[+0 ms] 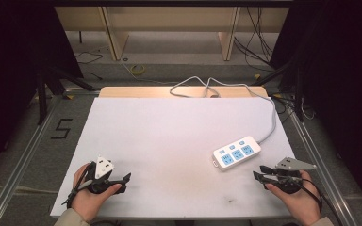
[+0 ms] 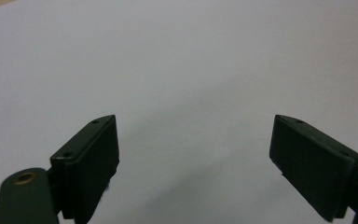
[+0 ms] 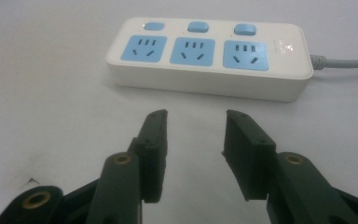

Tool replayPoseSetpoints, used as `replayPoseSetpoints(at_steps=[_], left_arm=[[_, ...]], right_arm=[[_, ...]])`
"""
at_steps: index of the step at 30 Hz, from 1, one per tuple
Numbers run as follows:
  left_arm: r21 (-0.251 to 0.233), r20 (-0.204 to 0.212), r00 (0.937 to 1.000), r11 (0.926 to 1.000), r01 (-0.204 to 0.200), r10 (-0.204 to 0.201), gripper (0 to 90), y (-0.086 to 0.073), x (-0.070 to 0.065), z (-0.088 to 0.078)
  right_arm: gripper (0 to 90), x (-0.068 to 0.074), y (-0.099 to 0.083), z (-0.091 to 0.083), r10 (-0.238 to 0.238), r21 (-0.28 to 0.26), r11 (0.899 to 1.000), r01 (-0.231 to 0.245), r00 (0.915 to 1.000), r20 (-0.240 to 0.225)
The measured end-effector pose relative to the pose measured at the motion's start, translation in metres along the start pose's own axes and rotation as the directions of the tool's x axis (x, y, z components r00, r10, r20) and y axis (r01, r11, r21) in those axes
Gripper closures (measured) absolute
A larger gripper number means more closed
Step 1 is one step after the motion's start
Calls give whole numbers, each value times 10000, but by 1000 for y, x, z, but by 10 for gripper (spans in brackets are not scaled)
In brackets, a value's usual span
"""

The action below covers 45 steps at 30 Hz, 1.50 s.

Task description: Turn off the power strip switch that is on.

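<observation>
The white power strip (image 1: 236, 153) with three blue sockets lies on the right half of the white table (image 1: 160, 136), its grey cable (image 1: 269, 122) trailing to the far edge. Just near of it, the right gripper (image 1: 259, 172) points at it, jaws apart, empty. Far left, the left gripper (image 1: 125, 181) rests at the near edge, jaws wide, holding nothing.

Open sheet ahead of both grippers

The left gripper (image 1: 122, 180) faces bare white table (image 1: 160, 136) on all sides; just ahead of the right gripper (image 1: 259, 173) the power strip (image 1: 236, 153) blocks the way, its cable (image 1: 274, 123) trailing beyond.
</observation>
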<state>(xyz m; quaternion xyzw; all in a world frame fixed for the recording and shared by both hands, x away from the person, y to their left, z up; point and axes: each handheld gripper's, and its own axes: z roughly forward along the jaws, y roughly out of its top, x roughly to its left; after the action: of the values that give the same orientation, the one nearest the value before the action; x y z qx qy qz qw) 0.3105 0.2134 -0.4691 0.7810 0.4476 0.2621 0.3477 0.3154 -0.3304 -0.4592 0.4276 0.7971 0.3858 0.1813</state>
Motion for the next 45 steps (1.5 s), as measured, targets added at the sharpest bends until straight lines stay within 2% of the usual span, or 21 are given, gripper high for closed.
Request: replayPoseSetpoints(at_steps=[1,2,4,11,18,28,45], left_arm=[[0,0,10000,10000,0,0,154,0,0,0],[22,-41,10000,10000,31,-31,154,0,0,0],[28,-38,10000,10000,32,-32,155,0,0,0],[68,-80,10000,10000,22,-22,156,-1,0,1],[97,-122,9999,10000,-14,15,158,-1,0,1],[59,-117,9999,10000,-41,41,158,0,-1,1],[85,-140,9999,9999,-68,69,158,0,-1,2]], right_arm=[[623,0,0,0,0,0,10000,0,10000,0],[699,0,1,-2,-74,-38,10000,74,9999,94],[756,0,3,-4,-124,-74,9999,126,9996,246],[900,1,8,-8,-302,11,9995,302,9983,499],[900,1,12,-10,-431,180,9989,422,9976,538],[900,3,20,-6,-725,554,9960,706,9969,318],[900,4,30,-3,-755,816,9939,737,9970,186]])
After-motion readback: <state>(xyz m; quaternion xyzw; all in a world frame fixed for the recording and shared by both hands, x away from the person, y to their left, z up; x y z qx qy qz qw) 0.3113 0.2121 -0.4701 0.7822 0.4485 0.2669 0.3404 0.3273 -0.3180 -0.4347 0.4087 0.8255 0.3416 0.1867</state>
